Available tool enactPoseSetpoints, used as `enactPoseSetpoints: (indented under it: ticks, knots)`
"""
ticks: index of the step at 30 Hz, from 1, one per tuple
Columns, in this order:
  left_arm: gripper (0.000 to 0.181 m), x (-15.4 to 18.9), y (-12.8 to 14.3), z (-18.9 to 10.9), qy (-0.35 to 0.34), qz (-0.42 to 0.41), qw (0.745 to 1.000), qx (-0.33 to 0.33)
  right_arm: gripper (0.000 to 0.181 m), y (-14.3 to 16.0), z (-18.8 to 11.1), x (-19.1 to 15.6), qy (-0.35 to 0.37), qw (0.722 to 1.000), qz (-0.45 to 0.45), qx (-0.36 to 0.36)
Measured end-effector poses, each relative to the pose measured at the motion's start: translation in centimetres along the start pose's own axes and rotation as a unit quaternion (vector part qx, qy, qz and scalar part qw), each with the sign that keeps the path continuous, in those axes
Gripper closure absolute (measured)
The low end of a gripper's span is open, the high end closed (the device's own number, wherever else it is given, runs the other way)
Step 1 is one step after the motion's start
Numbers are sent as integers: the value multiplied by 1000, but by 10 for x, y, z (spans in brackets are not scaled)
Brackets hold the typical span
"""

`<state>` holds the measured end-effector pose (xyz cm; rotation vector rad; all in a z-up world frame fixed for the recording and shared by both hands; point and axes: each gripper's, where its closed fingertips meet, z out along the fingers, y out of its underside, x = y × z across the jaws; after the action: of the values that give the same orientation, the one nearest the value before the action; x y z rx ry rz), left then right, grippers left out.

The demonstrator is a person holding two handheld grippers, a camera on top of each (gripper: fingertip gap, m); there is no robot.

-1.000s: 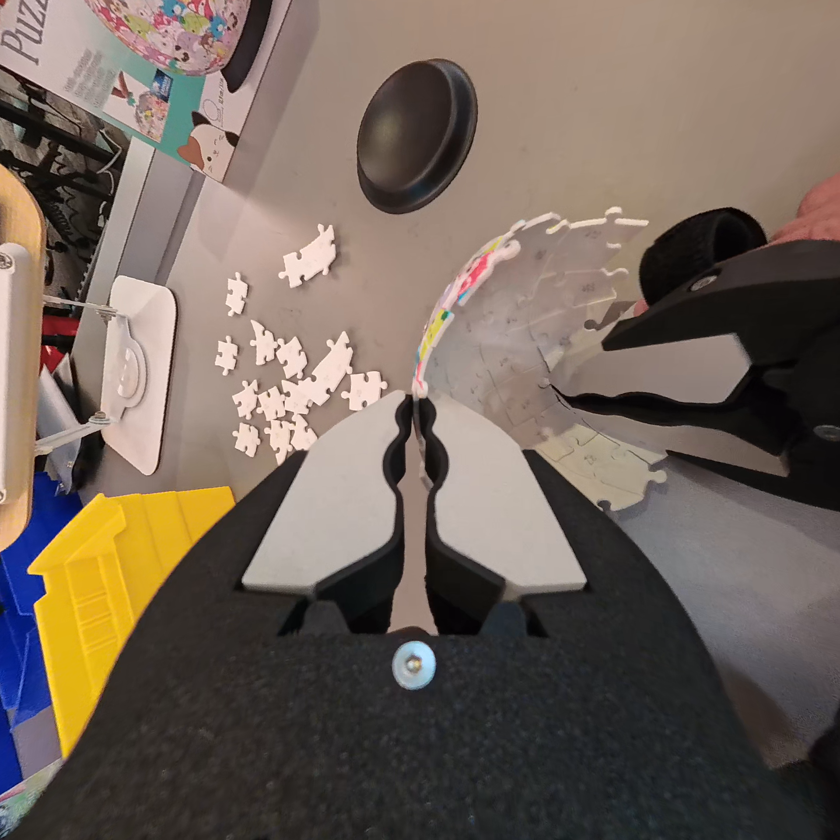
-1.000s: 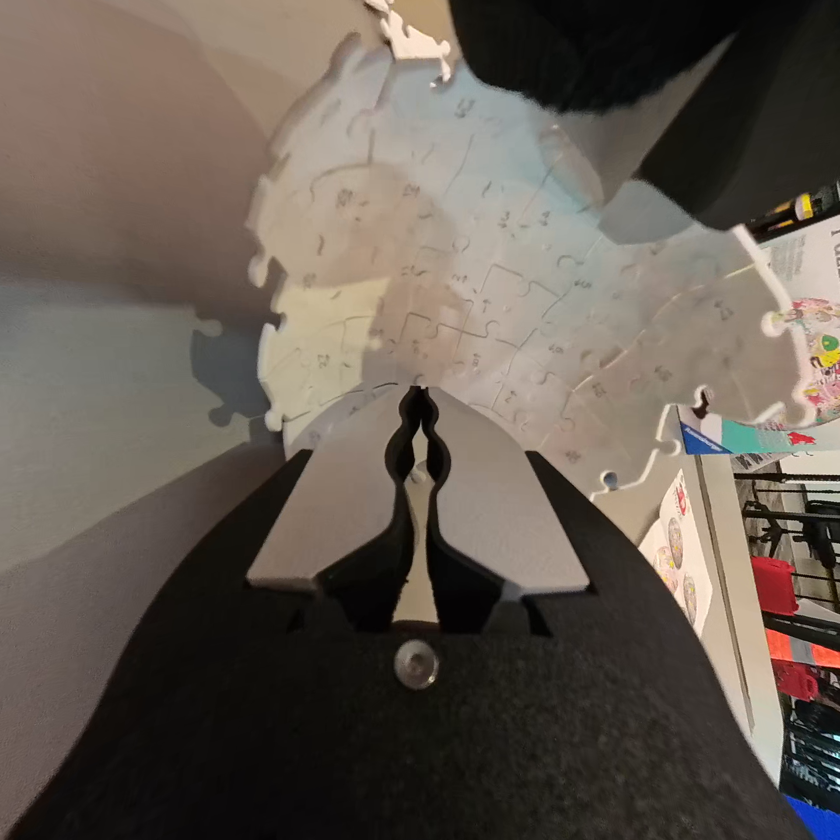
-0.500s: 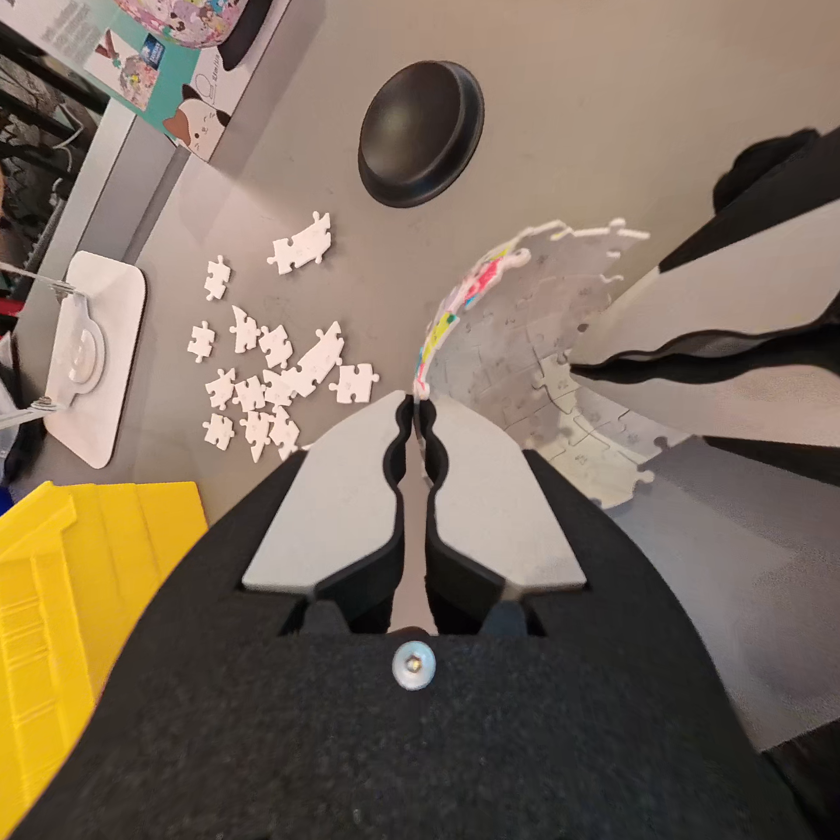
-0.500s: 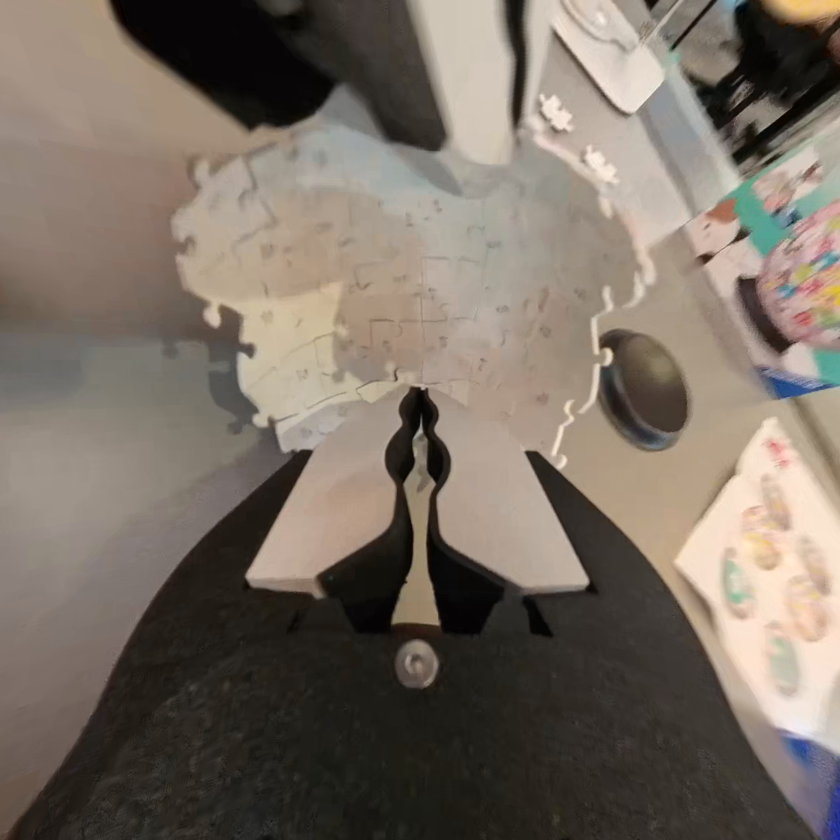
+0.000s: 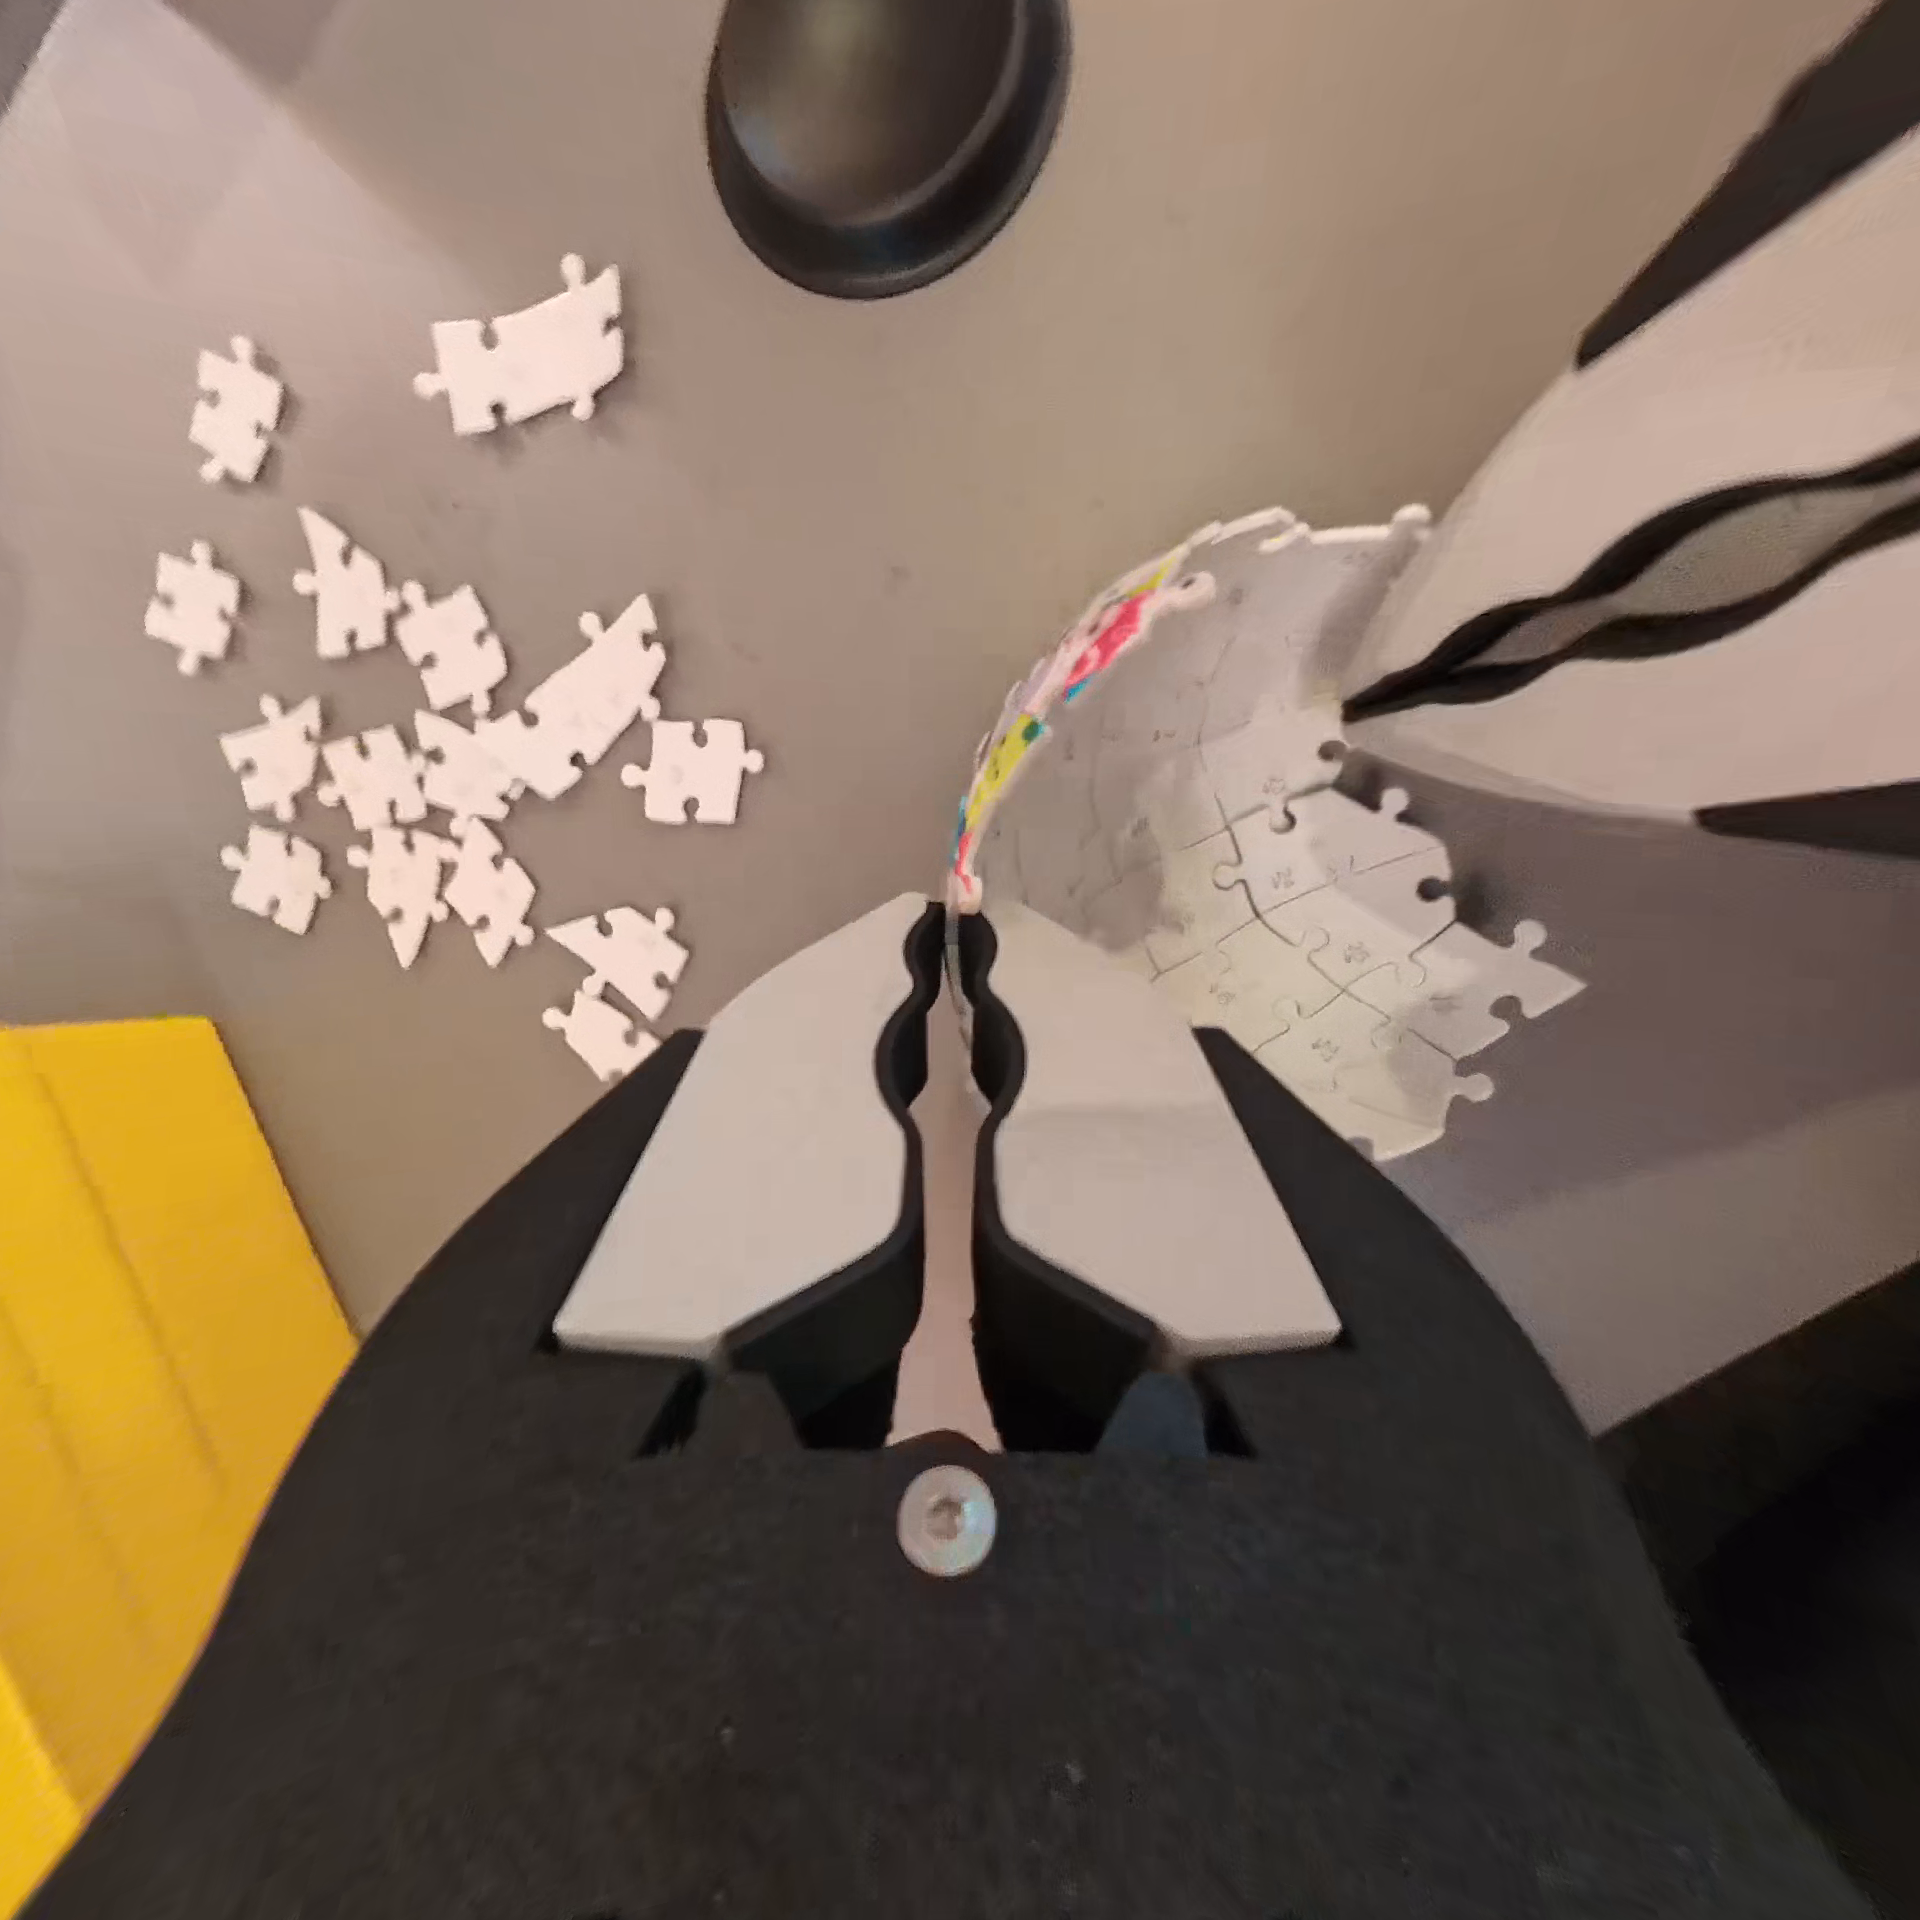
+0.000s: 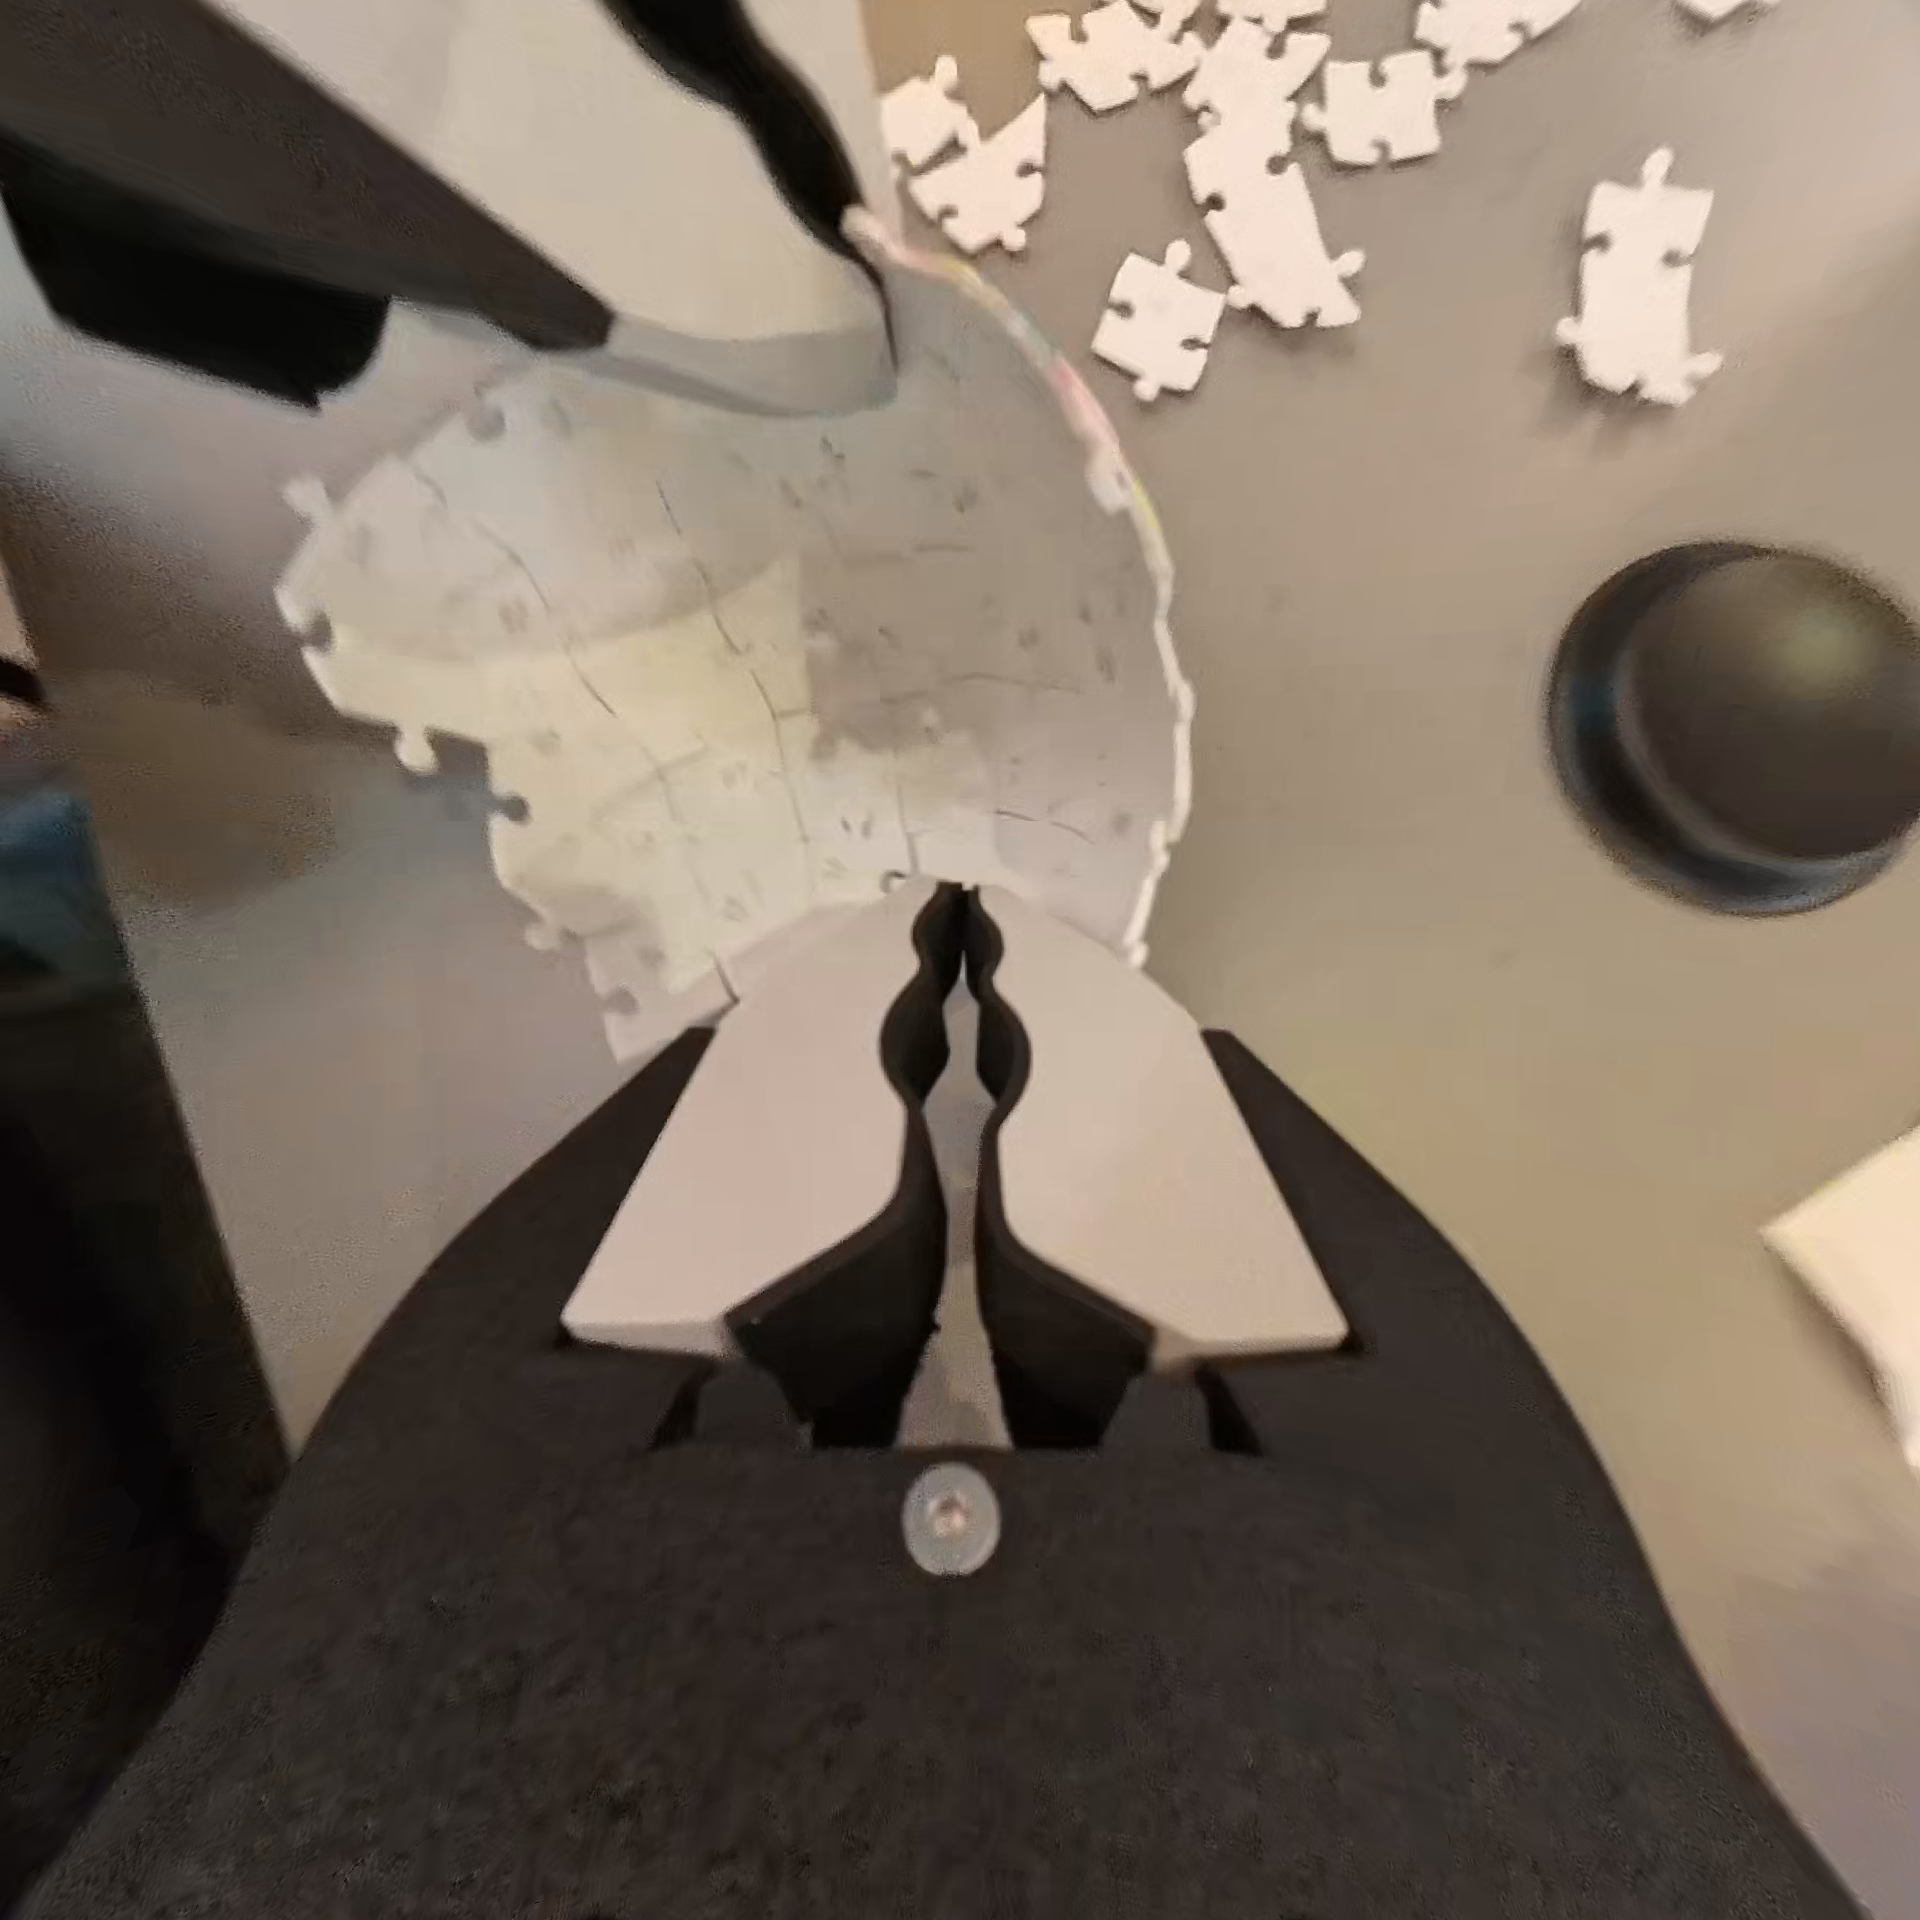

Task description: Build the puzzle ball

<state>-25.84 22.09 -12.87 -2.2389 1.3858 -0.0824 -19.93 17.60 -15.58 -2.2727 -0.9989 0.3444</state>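
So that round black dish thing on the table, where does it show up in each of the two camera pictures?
Left wrist view: the black dish sits at the top centre, cut off by the top edge, beyond the loose white pieces.
Right wrist view: the black dish is at the right edge, about mid-height.
Shared landmark: the curved half-built puzzle shell, held between both grippers, lies near the dish in each view.

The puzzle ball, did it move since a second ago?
Yes. Both claws, left and right, turned the half-built ball around together; the right view now faces the loose pieces and black stand, not the box. Both claws stay shut on the ball's edge; the pieces haven't moved.
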Motion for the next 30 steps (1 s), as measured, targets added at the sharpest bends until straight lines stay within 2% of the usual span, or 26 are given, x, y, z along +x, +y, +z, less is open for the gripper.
enactPoseSetpoints:
  ticks: [2, 5, 8, 13, 19, 21, 23, 25, 30]
  knots:
    - [179, 0, -12, 2, 13, 43, 999, -9, 181, -3, -6, -7, -54, 997, -53, 3]
    - [179, 2, -24, 7, 17, 117, 993, -30, 181, -2, -2, -1, -50, 994, -92, 39]
    - [179, 3, -32, 11, 9, 176, 983, -40, 181, 3, 8, 8, 0, 994, -95, 50]
    - [179, 2, -41, 15, 11, 205, 977, -53, 181, 5, 15, 10, 60, 993, -80, 54]
    - [179, 2, -46, 23, 30, 211, 976, -54, 181, -8, 12, -9, 115, 976, -170, 73]
    - [179, 3, -49, 23, 29, 216, 975, -52, 181, -2, 21, -9, 110, 983, -142, 40]
    - [179, 3, -51, 23, 25, 225, 973, -53, 181, -1, 24, 4, 138, 985, -104, 25]
    - [179, 5, -53, 23, 21, 232, 971, -52, 181, -3, 23, 10, 134, 989, -61, 25]
    - [179, 5, -57, 25, 14, 240, 969, -53, 181, 4, 27, 14, 129, 991, -37, 5]
